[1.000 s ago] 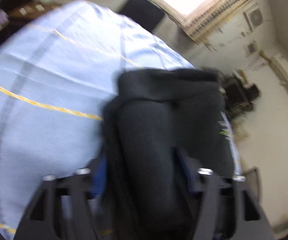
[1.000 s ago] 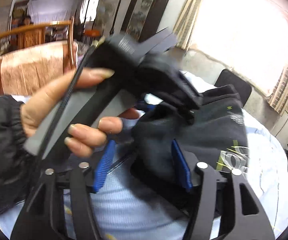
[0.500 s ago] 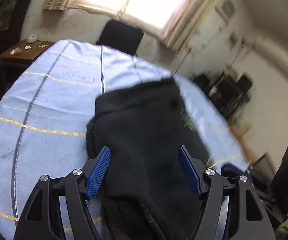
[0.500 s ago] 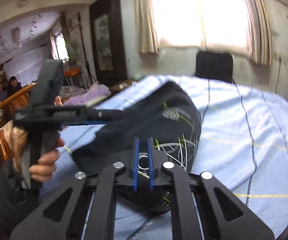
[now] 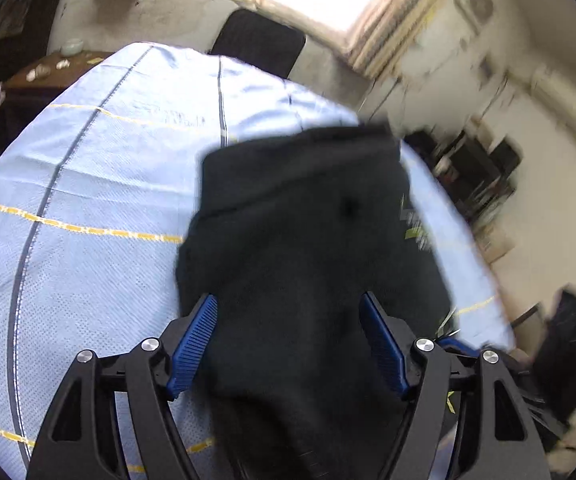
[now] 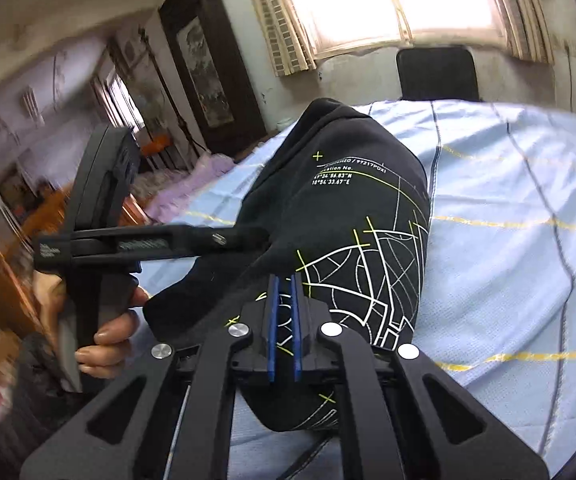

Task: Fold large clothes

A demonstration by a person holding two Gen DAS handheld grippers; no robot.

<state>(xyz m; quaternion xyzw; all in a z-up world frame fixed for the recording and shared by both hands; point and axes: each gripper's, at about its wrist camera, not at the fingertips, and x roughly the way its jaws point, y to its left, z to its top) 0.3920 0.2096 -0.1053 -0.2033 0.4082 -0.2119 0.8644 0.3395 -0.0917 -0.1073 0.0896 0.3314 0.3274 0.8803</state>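
The right gripper point(image 6: 284, 320) has its ribbed blue fingers point(image 6: 272, 328) pressed nearly together, apparently pinching the black printed garment point(image 6: 347, 232). The left gripper point(image 5: 288, 340) is spread wide, soft dark fabric bulging between its fingers, over the pale blue striped sheet point(image 5: 88, 184).

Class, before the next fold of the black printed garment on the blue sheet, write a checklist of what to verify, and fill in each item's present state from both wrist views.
1. Right gripper pinching the black garment: ok, pads nearly together.
2. Left gripper gripping it: not ok, jaws wide open.
3. Garment over the blue sheet: ok.
4. Printed side outward: ok.
5. Fold edges aligned: cannot tell, left view blurred.
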